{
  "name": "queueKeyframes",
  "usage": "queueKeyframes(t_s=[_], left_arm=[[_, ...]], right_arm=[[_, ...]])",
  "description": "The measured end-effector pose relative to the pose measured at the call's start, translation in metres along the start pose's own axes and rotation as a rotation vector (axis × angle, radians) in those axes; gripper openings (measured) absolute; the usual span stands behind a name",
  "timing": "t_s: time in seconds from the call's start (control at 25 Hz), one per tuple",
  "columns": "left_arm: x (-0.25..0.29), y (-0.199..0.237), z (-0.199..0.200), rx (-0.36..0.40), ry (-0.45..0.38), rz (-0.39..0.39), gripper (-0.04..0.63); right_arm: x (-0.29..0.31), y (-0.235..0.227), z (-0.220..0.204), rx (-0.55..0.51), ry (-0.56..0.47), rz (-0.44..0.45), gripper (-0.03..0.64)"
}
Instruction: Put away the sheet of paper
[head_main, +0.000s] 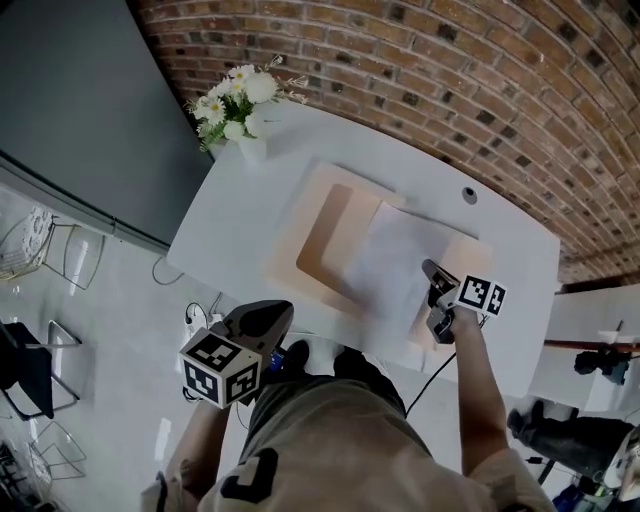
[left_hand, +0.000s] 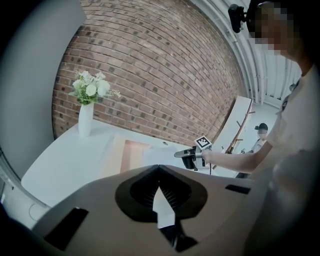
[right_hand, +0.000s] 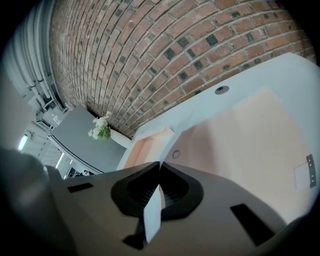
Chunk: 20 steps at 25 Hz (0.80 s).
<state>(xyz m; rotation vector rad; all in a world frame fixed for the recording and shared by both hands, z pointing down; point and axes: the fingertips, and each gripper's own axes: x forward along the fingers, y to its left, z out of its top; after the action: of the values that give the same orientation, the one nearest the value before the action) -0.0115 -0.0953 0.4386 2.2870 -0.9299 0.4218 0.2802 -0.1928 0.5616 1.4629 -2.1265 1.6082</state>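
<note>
A white sheet of paper (head_main: 392, 268) lies over an open peach folder (head_main: 322, 232) on the white table (head_main: 228, 222). My right gripper (head_main: 432, 271) is at the sheet's near right corner, shut on it. In the right gripper view the paper (right_hand: 152, 212) shows edge-on as a white strip between the closed jaws of the right gripper (right_hand: 159, 166), with the folder (right_hand: 240, 145) beyond. My left gripper (head_main: 281, 311) hangs off the table's near edge by my body, shut and holding nothing. The left gripper view has the left gripper (left_hand: 159, 169) aimed at the folder (left_hand: 132, 152) and the right gripper (left_hand: 183, 154).
A white vase of flowers (head_main: 241, 108) stands at the table's far left corner. A cable hole (head_main: 469, 195) sits at the back right. A brick wall runs behind. Wire chairs (head_main: 45, 245) and cables (head_main: 197, 316) are on the floor at left. Another person (left_hand: 260, 134) stands far right.
</note>
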Motion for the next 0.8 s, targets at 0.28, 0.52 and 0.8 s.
queueKeyframes(t_s=[0.28,0.52,0.8], left_arm=[[-0.001,-0.001,0.001,-0.016,-0.012,0.034,0.015],[-0.009,0.004,-0.002,-0.029,-0.038,0.043,0.015],[-0.031,0.019,-0.006,-0.03,-0.058,0.012,0.015]], right_arm=[[0.016,0.003,-0.002,0.008,0.033,0.029,0.024],[0.027,0.013,0.0,0.008,0.036,0.035,0.025],[0.037,0.019,-0.002,0.058,-0.008,0.0,0.025]])
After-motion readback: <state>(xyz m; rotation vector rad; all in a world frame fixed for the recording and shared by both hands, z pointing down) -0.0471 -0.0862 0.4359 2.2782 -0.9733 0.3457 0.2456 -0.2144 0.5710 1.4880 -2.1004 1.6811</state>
